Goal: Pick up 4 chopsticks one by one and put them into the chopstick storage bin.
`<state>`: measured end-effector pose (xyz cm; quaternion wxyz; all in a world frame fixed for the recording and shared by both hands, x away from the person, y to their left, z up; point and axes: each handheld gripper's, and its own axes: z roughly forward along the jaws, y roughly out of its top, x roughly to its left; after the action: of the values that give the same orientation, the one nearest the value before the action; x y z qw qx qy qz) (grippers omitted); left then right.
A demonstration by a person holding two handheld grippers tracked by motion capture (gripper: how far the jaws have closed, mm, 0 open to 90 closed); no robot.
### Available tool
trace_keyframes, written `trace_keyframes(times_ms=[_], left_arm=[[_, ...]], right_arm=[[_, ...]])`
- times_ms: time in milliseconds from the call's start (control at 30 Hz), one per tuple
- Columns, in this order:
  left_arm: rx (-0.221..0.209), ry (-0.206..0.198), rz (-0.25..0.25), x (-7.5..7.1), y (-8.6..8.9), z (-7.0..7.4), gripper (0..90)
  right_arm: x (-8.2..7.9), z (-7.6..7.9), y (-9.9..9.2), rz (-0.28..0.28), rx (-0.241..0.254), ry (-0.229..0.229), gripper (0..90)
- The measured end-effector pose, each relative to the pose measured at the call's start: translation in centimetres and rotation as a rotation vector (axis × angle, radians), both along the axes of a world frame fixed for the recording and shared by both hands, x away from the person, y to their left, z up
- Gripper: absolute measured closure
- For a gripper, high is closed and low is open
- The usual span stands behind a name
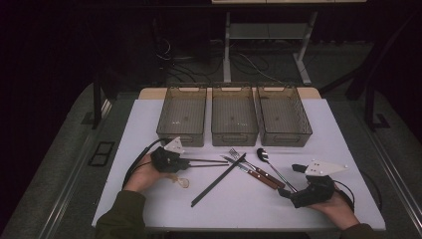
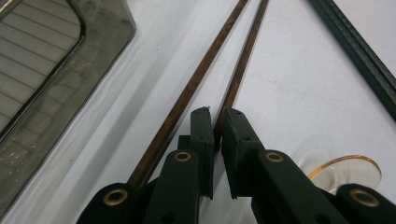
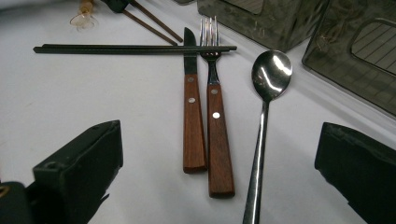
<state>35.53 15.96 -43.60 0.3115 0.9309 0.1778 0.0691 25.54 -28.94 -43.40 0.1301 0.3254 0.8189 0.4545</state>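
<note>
Two brown chopsticks (image 1: 209, 162) lie side by side on the white table (image 1: 318, 124). My left gripper (image 2: 218, 116) is shut on the right one (image 2: 239, 70); the other brown chopstick (image 2: 194, 84) runs past the outside of its left jaw. A pair of black chopsticks (image 1: 219, 179) lies diagonally in the middle, its tip across a knife (image 3: 194, 121) and a fork (image 3: 218, 140), both with wooden handles. A steel spoon (image 3: 270, 77) lies beside them. My right gripper (image 3: 217, 135) is open, low over the table at the handle ends, gripping nothing.
Three smoky clear bins (image 1: 234, 117) stand in a row at the back of the table, and the leftmost bin (image 2: 42, 79) is close to my left gripper. A small clear cup-like piece with an amber rim (image 2: 348, 170) lies by the left hand.
</note>
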Motion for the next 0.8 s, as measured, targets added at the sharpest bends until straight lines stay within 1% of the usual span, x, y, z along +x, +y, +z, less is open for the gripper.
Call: trace_keyframes(times_ms=[33, 67, 133, 167, 233, 300, 333, 367, 500, 567, 800], left_arm=[[-0.009, -0.002, -0.002, -0.1, 0.0, -0.1, 81.7], [-0.003, -0.004, -0.015, 0.0, 0.0, -0.1, 81.2], [-0.027, -0.002, -0.030, 0.1, 0.3, -0.3, 81.2], [-0.040, 0.005, -0.047, 0.4, 0.5, -0.4, 81.4], [-0.085, 0.030, -0.067, 0.8, 1.0, -0.7, 82.1], [-0.096, 0.043, -0.100, 1.3, 1.3, -0.7, 82.7], [-0.093, 0.050, -0.108, 1.4, 1.2, -0.7, 83.0], [-0.085, 0.046, -0.127, 1.6, 1.2, -0.6, 83.2], [-0.082, 0.052, -0.142, 1.7, 1.2, -0.6, 84.0], [-0.079, 0.041, -0.153, 1.8, 1.2, -0.6, 84.3], [-0.073, 0.035, -0.153, 1.8, 1.2, -0.5, 85.4]], right_arm=[[0.0, 0.0, 0.0, 0.001, 0.000, -0.001, 1.2], [0.0, 0.0, 0.0, 0.001, 0.000, 0.000, 1.2], [0.0, 0.0, 0.0, 0.001, 0.000, 0.000, 1.2], [0.0, 0.0, 0.0, 0.001, 0.001, 0.000, 1.2], [0.0, 0.0, 0.0, 0.002, 0.002, 0.001, 1.2], [0.0, 0.0, 0.0, 0.003, 0.003, 0.003, 1.2], [0.0, -0.1, 0.0, 0.004, 0.002, 0.004, 1.2], [0.0, -0.1, 0.0, 0.004, 0.002, 0.004, 1.2], [0.1, -0.1, 0.0, -0.001, 0.003, 0.006, 1.2], [0.2, -0.1, 0.0, -0.002, 0.002, 0.006, 1.2], [0.1, -0.1, 0.1, -0.001, 0.003, 0.009, 1.2]])
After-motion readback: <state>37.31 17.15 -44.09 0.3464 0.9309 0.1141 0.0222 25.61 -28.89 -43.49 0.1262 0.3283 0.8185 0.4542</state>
